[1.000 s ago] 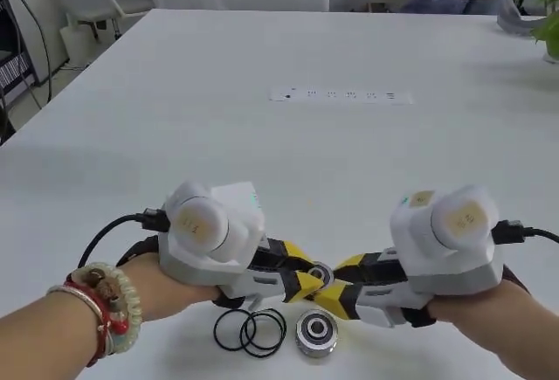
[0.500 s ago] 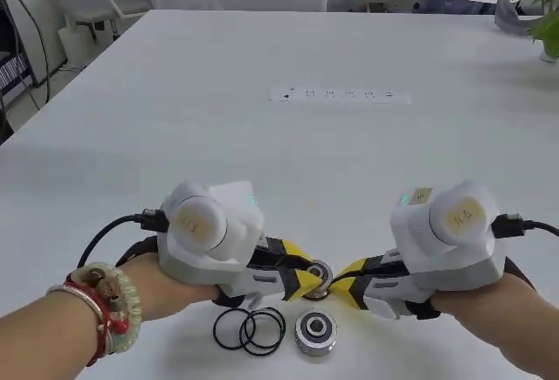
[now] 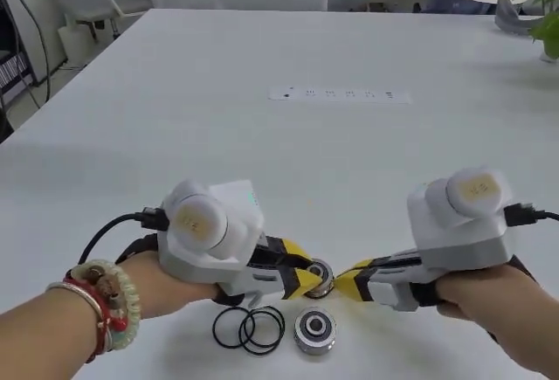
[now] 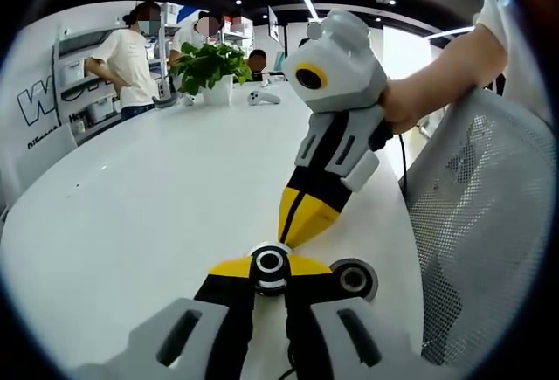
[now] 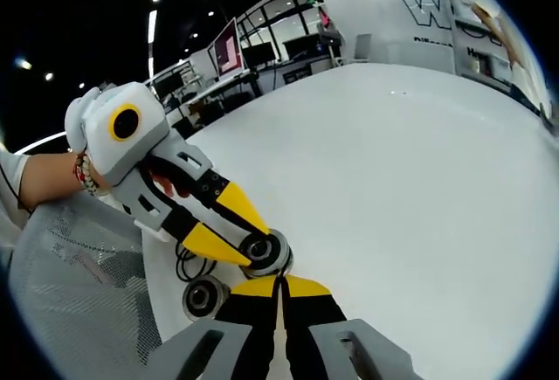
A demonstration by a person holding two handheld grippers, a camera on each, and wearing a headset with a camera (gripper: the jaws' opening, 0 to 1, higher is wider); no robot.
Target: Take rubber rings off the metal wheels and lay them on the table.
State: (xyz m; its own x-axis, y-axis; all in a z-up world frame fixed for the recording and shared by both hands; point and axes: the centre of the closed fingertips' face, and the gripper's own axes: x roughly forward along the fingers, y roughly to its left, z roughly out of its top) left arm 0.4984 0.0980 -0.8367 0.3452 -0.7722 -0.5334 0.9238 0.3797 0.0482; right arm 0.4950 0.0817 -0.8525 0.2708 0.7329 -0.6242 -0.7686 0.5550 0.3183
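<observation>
The left gripper [image 3: 306,273] is clenched on a small metal wheel [image 5: 267,252], one yellow jaw tip on each side of its rim, holding it just above the white table [image 3: 288,153] at the near edge. The right gripper [image 5: 279,286] comes in from the right with its yellow tips pressed together. Nothing can be seen between them, and they sit right at the held wheel's right side. Whether they actually touch it, or pinch a ring there, cannot be made out.

Near of the two grippers, a second metal wheel [image 3: 315,328] lies flat on the table with its dark hub facing up. Just to its left lie the black rubber rings [image 3: 250,328], thin loops overlapping each other, close to that wheel but apart from it.

The hand on the left gripper wears bead bracelets [image 3: 109,306] at the wrist, and a black cable [image 3: 109,233] runs off from that gripper's body to the left.

Farther out, at mid-table, is a pale strip with small markings [image 3: 341,95]. A potted plant [image 4: 208,65] stands at the far right end of the table, with people beyond it. A mesh chair back [image 4: 472,223] stands at the near side.
</observation>
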